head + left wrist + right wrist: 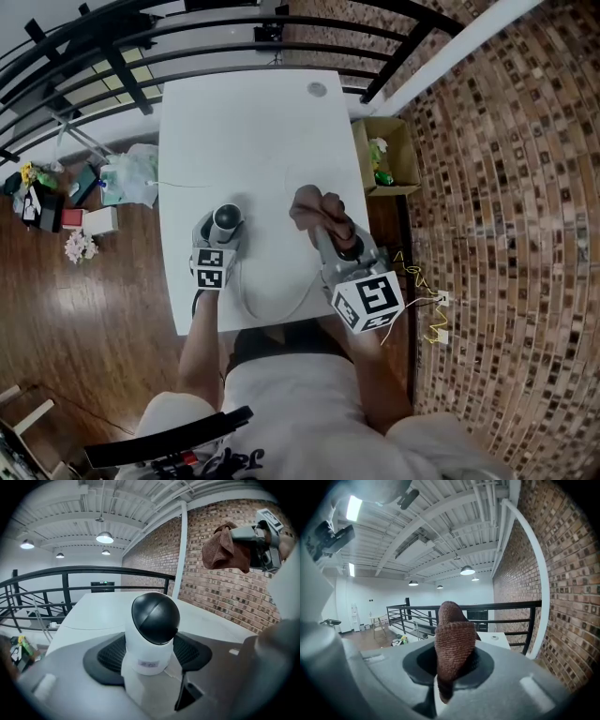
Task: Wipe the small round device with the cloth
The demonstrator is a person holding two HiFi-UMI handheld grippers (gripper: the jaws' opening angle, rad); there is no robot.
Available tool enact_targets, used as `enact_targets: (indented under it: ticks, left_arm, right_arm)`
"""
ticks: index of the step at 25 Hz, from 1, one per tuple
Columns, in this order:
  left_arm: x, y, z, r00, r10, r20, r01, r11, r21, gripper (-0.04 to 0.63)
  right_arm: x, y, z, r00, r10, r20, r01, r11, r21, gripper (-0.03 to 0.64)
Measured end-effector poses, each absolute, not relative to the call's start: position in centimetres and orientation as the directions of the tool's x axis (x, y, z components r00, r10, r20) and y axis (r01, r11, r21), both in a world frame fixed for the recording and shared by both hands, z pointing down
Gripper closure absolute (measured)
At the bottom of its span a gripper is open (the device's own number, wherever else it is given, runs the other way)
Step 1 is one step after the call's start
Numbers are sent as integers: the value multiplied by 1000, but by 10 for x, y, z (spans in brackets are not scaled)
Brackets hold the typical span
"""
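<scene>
My left gripper (150, 665) is clamped on the small round device (154, 620), a white plastic body topped by a glossy black dome; the black ribbed pads (108, 656) sit against its white sides, one on each flank, and the device stands upright between them with the dome facing up and away from me. My right gripper (450, 670) is clenched on the brown knitted cloth (453, 641), which is bunched in the jaws and rises from them in a thick, rounded fold. In the head view, the two grippers are side by side over the near half of the white rectangular table (253, 122), the cloth to the right of the device and clear of it, not touching. Beyond the table's far edge runs a black metal railing (234, 42). An open cardboard box (401, 141) stands on the floor by the table's right side, next to the brick wall (506, 187).
</scene>
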State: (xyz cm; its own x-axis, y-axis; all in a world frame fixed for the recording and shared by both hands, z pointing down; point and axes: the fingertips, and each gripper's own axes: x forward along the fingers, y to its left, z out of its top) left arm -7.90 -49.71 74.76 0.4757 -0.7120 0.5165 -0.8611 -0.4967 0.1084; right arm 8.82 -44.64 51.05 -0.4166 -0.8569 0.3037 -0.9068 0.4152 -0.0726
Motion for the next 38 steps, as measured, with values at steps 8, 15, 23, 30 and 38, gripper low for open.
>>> enact_targets:
  ticks: [8,15,23,30,38]
  left_arm:
    - [-69,-489,722,548,-682,484,-831,-511,220,259]
    - [-43,-484,652,658,-637,400,-753,-571,329,259]
    - [-37,-483,556,713,-635,297,-695,-585,419,259]
    - [-35,-487,499,713,-653,255,-697,-618,364,259]
    - [-13,-468,468,758,-610,229,-651,-691,315,259]
  right_arm:
    - [84,-449,495,-442,-858,263,-895,439,-75,588]
    - [79,-457,477,-485,-848,213,-875,475,-99,588]
    - [52,-467,427,-670,-729,140,-742,652,-157,588]
    - [-5,-441,368,-883,-467,54,-467,858,-215,588]
    - [-55,-429,379,-923,-343,177,-369,918,-143,588]
